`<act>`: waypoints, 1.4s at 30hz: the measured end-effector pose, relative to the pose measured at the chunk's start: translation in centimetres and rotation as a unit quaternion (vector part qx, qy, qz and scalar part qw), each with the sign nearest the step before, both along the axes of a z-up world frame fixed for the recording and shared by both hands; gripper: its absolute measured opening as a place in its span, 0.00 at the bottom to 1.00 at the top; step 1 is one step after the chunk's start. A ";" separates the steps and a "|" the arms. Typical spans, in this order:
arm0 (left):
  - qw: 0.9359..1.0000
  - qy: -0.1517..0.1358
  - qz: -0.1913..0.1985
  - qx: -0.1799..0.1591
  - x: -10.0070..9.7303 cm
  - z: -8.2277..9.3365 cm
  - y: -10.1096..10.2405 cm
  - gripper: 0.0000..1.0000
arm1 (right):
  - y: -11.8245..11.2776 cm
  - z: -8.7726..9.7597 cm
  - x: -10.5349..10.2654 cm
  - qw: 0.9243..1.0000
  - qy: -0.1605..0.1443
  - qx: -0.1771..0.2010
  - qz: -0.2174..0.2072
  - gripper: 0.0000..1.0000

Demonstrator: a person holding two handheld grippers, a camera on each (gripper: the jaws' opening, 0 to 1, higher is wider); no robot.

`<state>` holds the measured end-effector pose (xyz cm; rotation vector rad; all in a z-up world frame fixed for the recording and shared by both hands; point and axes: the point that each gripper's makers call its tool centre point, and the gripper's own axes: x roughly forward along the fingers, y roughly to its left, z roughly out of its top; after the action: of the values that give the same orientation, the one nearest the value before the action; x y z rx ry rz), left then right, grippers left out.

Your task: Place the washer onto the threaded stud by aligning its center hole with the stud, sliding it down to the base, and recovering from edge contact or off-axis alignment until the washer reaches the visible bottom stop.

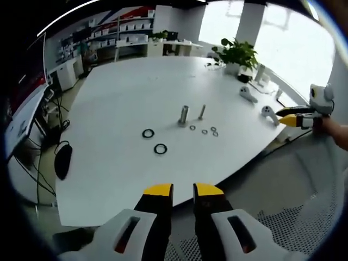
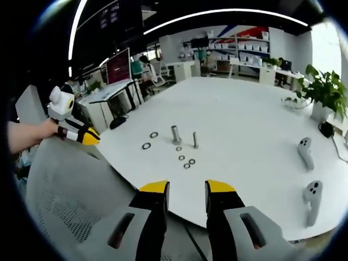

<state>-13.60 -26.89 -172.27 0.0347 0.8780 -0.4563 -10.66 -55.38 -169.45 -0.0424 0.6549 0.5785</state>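
Observation:
Two upright studs stand mid-table: a thick stud (image 1: 184, 115) (image 2: 176, 134) and a thinner threaded stud (image 1: 202, 112) (image 2: 194, 140). Several small metal washers (image 1: 204, 131) (image 2: 181, 157) lie flat beside them, and two black rings (image 1: 160, 148) (image 2: 146, 145) lie close by. My left gripper (image 1: 183, 190) hovers off the table's near edge, open with nothing between its jaws; in the right gripper view it shows at the left (image 2: 81, 134) in a hand. My right gripper (image 2: 187, 187) is also open and empty, well short of the table, and appears at the right (image 1: 291, 117) in the left gripper view.
The white table (image 1: 119, 179) (image 2: 250, 119) carries two white hand controllers (image 1: 248, 94) (image 2: 305, 152) and a potted plant (image 1: 238, 54) (image 2: 326, 89) at its far side. A grey mesh chair (image 2: 60, 190) (image 1: 310, 217) stands between the grippers and the table. Desks and shelves line the room behind.

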 end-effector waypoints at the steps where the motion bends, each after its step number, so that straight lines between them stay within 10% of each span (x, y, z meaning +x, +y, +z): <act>1: 1.000 0.001 0.000 0.000 0.0 -0.1 0.0 0.12 | 0.0 0.1 0.0 1.000 -0.001 0.001 -0.001 0.28; 37: 0.998 0.035 -0.028 0.034 -1.4 -1.3 -0.4 0.13 | -0.1 0.1 -0.3 1.000 -0.002 0.011 0.001 0.27; 42: 1.000 0.013 0.001 -0.004 -0.2 -0.1 -0.1 0.13 | 0.0 0.4 0.2 1.000 -0.003 0.012 -0.003 0.27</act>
<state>-13.79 -26.97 -172.41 0.0208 0.9018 -0.4595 -10.47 -55.39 -169.10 -0.0192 0.6425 0.5814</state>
